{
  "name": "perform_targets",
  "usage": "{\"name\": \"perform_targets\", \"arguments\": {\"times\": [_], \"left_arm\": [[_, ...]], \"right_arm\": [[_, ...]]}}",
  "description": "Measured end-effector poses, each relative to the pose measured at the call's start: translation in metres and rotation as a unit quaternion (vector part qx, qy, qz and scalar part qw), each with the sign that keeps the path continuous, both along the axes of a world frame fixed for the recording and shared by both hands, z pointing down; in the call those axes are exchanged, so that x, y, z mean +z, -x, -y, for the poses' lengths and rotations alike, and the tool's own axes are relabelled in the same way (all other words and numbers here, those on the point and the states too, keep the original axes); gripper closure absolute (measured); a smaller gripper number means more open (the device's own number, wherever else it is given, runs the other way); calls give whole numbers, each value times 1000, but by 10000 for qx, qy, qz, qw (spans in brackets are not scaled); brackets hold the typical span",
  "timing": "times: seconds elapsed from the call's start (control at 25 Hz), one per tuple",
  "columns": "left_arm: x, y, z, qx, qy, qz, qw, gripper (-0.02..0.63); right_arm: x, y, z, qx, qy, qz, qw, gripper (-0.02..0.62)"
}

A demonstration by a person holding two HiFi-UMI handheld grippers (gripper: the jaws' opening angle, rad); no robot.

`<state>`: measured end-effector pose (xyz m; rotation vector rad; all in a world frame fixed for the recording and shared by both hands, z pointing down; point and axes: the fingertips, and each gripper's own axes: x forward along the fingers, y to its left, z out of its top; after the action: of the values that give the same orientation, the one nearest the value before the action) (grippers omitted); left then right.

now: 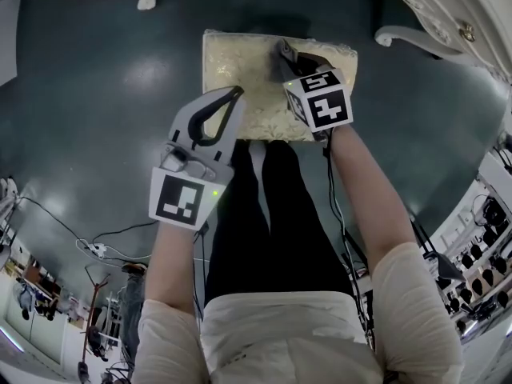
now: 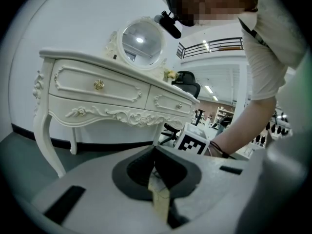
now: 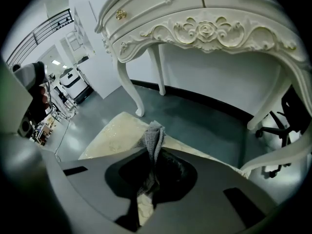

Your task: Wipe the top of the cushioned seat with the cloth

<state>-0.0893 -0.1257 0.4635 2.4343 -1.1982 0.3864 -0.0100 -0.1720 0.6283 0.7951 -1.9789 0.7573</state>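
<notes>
R gripper: jaws clamped on grey cloth. Cloth bunched into a narrow fold, long axis along jaws, free end pointing twd dresser, over far-right of seat. L gripper: jaws together, empty, over seat's near-left.

We record the cushioned seat, upper centre of the head view, as pale cream with a mottled, faintly golden figure. The cloth is grey with a fine waffle weave. The left gripper and right gripper are light grey with black inner linings. The marker cube is white with black square patterns. The floor is a dark, glossy green-grey. The dressing table is white with carved scrollwork, and its knob is gold. The trousers are black.
</notes>
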Motion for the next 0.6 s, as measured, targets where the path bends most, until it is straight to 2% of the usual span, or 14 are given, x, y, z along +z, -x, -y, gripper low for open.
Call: {"name": "perform_targets", "arguments": {"times": [0.6], "left_arm": [[1, -71, 11, 194, 20, -126, 9997, 603]], "right_arm": [[1, -100, 2, 317, -72, -263, 9991, 568]]}}
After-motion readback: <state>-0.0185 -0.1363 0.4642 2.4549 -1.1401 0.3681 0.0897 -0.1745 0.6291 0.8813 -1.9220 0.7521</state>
